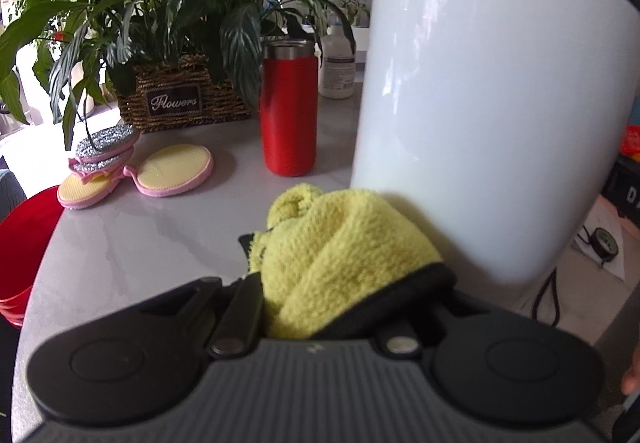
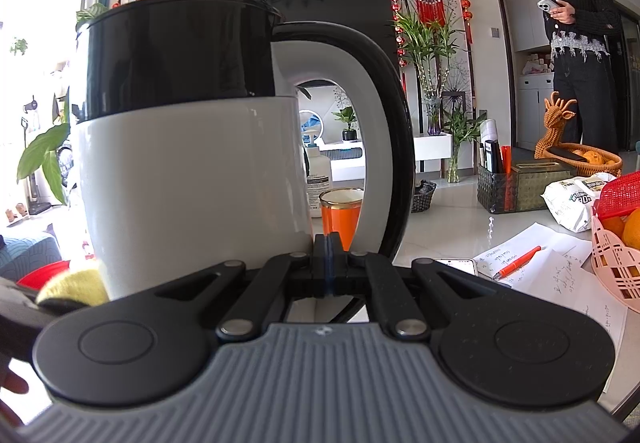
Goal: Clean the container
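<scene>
A white electric kettle (image 1: 480,103) with a black upper band stands on the grey table (image 1: 140,243). My left gripper (image 1: 344,255) is shut on a bunched yellow cloth (image 1: 340,243), and the cloth presses against the lower left of the kettle's wall. The right wrist view shows the kettle (image 2: 192,183) close up, lid raised, its black-edged handle (image 2: 384,103) to the right. My right gripper (image 2: 328,255) is shut, pads together with nothing visible between them, its tips at the kettle's base between body and handle. The yellow cloth (image 2: 76,283) shows at the lower left.
Left of the kettle stand a red tumbler (image 1: 288,115), a white bottle (image 1: 338,71), a wicker plant basket (image 1: 180,103) and round scrub pads (image 1: 172,171). An orange glass (image 2: 340,211), papers with an orange pen (image 2: 518,257) and a pink fruit basket (image 2: 612,255) lie right. A person (image 2: 580,43) stands behind.
</scene>
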`<state>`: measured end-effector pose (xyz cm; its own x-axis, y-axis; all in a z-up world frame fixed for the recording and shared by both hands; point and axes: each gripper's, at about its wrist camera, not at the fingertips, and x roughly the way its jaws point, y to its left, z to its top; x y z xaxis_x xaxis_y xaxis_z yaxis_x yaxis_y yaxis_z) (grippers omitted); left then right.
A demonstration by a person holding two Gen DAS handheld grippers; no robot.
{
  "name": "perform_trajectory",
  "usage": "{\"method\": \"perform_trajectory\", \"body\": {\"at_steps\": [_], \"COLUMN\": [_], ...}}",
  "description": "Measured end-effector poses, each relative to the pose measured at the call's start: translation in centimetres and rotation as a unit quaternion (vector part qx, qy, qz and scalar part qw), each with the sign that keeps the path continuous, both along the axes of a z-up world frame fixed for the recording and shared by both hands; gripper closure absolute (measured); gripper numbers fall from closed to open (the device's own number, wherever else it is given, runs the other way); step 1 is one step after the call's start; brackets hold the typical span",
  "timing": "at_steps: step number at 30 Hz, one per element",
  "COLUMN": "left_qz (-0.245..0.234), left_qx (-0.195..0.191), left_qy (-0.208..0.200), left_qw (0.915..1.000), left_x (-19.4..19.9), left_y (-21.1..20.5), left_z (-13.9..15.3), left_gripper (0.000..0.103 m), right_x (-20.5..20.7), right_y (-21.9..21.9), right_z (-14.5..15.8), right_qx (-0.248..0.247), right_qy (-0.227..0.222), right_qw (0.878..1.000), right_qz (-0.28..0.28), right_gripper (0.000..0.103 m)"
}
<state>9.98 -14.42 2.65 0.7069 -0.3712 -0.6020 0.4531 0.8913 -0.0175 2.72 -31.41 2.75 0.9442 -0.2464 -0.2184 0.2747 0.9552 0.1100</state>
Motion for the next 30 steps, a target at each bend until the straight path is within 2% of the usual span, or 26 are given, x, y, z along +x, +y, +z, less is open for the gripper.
{"method": "perform_trajectory", "body": {"at_steps": [5,6,12,15,18,23,30], "left_qz": [-0.001,-0.002,-0.023,-0.036,-0.045,-0.037,-0.013], "left_qx": [-0.055,-0.076,-0.159,-0.189,-0.19,-0.177,-0.128], "left_qy": [-0.032,-0.045,-0.111,-0.138,-0.152,-0.13,-0.053], "left_qw": [0.998,0.9961,0.9808,0.9715,0.969,0.9749,0.9902], "left_x": [-0.8,-1.2,-2.9,-3.8,-4.1,-3.2,-0.5], "left_y": [1.1,1.6,3.4,3.9,3.8,3.4,2.3], "left_z": [2.1,2.7,5.4,6.4,6.9,6.2,3.3], "left_gripper": [0.095,0.095,0.095,0.095,0.095,0.095,0.095], "right_x": [0.0,0.0,0.0,0.0,0.0,0.0,0.1], "right_y": [-0.2,-0.2,-0.3,-0.3,-0.3,-0.4,-0.6], "right_z": [0.0,0.0,0.0,0.0,0.0,-0.1,-0.1], "right_qx": [-0.001,-0.001,-0.001,-0.001,-0.001,-0.001,-0.002], "right_qy": [-0.001,-0.001,-0.001,-0.001,-0.001,-0.001,-0.001], "right_qw": [1.0,1.0,1.0,1.0,1.0,1.0,1.0], "right_qz": [0.0,0.0,0.0,0.0,0.0,-0.001,-0.001], "right_gripper": [0.101,0.101,0.101,0.101,0.101,0.101,0.101]}}
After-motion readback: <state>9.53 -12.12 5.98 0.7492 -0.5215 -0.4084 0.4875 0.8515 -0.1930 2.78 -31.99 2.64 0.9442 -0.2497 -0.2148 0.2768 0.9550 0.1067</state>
